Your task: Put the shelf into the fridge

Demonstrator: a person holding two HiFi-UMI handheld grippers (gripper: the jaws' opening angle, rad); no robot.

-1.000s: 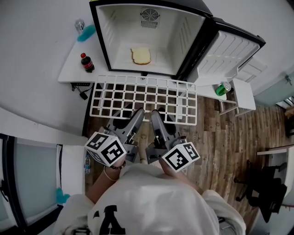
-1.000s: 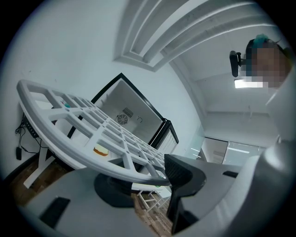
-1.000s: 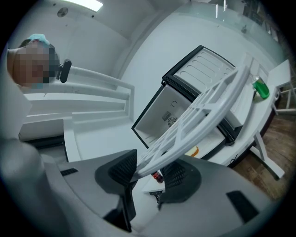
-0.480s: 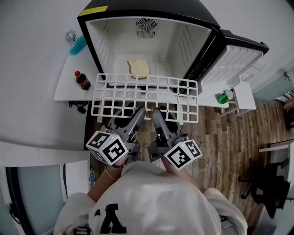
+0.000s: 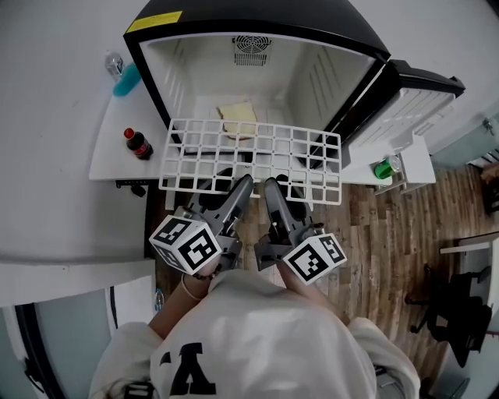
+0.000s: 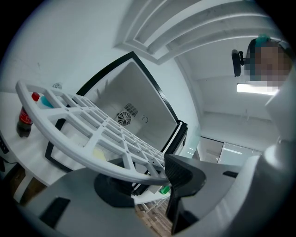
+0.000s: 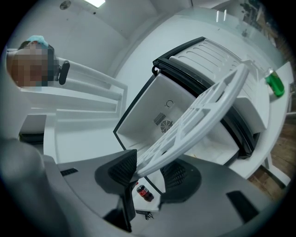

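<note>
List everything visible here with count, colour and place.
fridge: one, black, white inside, ahead, door open
shelf: one, white grid, at the fridge opening
bread slice: one, pale, fridge floor
cola bottle: one, dark, red cap, on white table left of fridge
green bottle: one, right of fridge, below its door
office chair: one, black, lower right
left gripper: one, grey, shut on shelf's near edge
right gripper: one, grey, shut on shelf's near edge
</note>
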